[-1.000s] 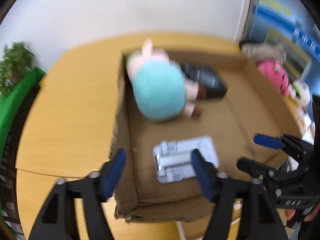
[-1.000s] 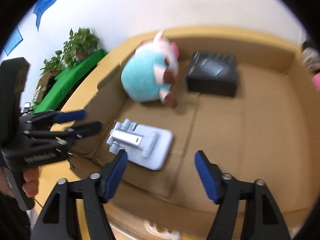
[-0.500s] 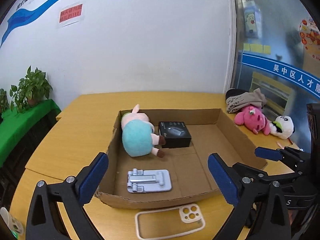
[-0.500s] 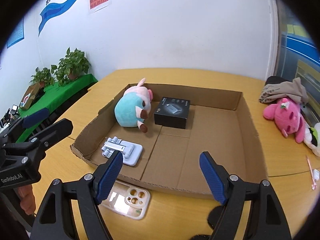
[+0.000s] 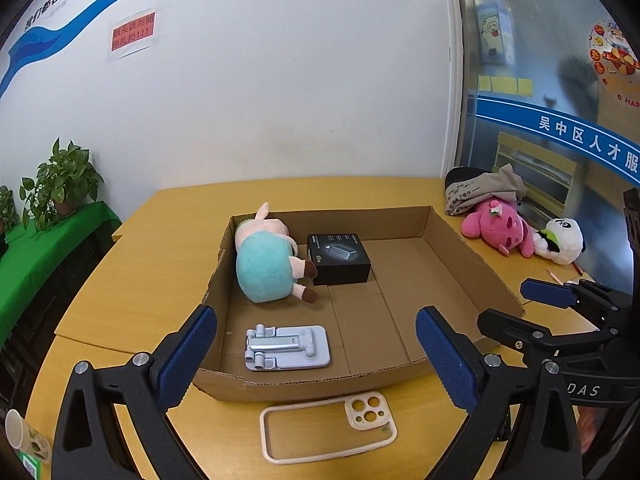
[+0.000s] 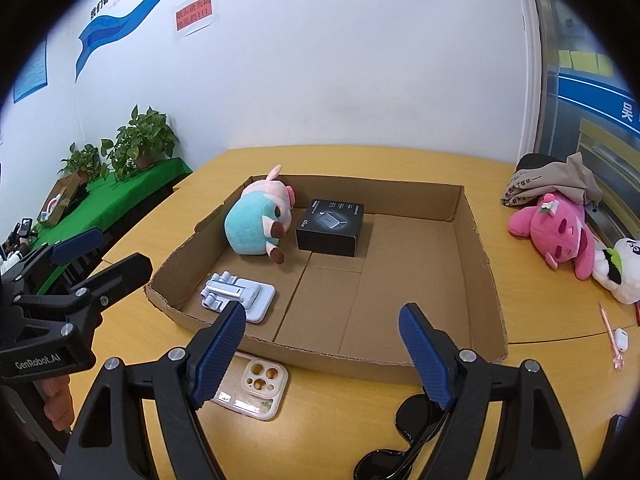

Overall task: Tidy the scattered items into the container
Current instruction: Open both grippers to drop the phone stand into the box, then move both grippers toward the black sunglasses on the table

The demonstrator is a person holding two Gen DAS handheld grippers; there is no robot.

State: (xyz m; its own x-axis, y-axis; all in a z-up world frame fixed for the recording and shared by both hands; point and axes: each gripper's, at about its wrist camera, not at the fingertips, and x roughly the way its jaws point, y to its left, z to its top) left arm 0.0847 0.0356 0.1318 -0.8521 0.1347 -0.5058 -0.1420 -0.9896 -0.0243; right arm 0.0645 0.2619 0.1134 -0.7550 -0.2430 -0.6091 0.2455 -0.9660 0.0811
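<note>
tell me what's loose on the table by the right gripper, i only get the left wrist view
Observer: Black sunglasses lie on the table right under the right gripper, outside the cardboard box.
Operator: anything further right
Observer: Yes, a small white item lies beside a pink pen near the table's right edge. I can't tell what it is.

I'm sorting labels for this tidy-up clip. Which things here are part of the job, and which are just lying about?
Part of the job:
cardboard box
teal plush, black carton and phone stand, already inside
phone case, sunglasses, outside

Probably just lying about:
pink plush
panda plush
paper cup
potted plants
</note>
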